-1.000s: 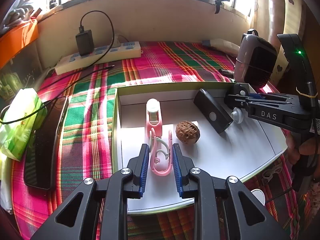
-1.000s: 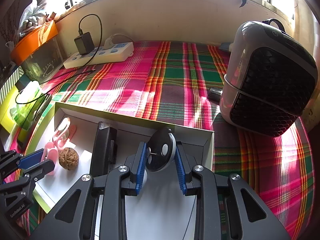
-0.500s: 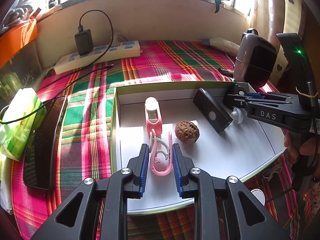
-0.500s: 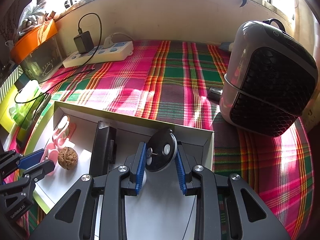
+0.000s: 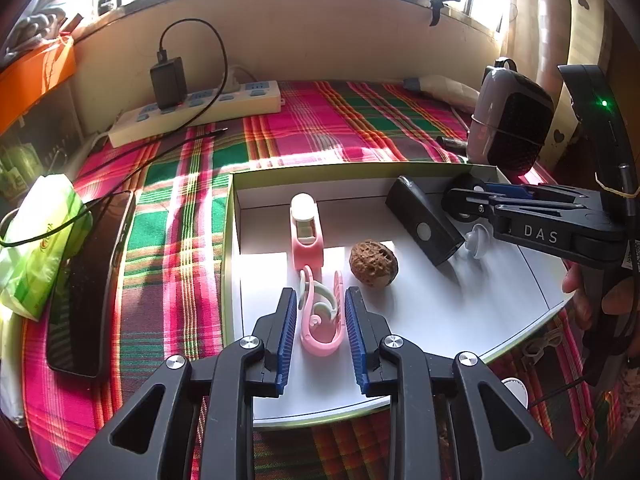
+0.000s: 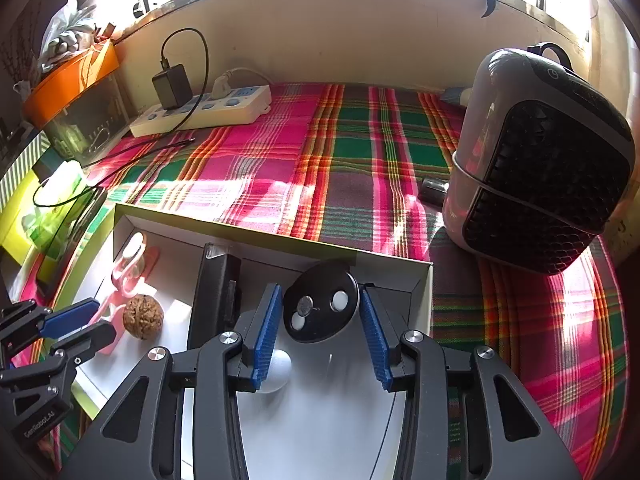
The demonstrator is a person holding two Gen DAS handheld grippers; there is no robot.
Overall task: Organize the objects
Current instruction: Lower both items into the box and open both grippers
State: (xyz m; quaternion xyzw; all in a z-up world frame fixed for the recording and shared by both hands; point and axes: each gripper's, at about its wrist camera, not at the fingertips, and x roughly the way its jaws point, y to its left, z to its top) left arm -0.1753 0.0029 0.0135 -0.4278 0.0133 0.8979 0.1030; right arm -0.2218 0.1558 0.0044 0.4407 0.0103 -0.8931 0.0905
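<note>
Over the white tray (image 5: pixel 420 320) on the plaid worktop, the left tongs (image 5: pixel 320 320) are opening around the pink clip (image 5: pixel 320 328) and the right tongs (image 6: pixel 322 328) are opening off the black disc (image 6: pixel 320 308), both pieces lying freed inside.

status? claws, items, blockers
Left claw opening, pink clip between pads. Right claw opening around black disc. Both in white tray. Walnut beside clip.

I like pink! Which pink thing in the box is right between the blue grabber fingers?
The curly pink clip, between the left gripper, whose jaws are opening. The other pink thing is white-topped, farther back.
</note>
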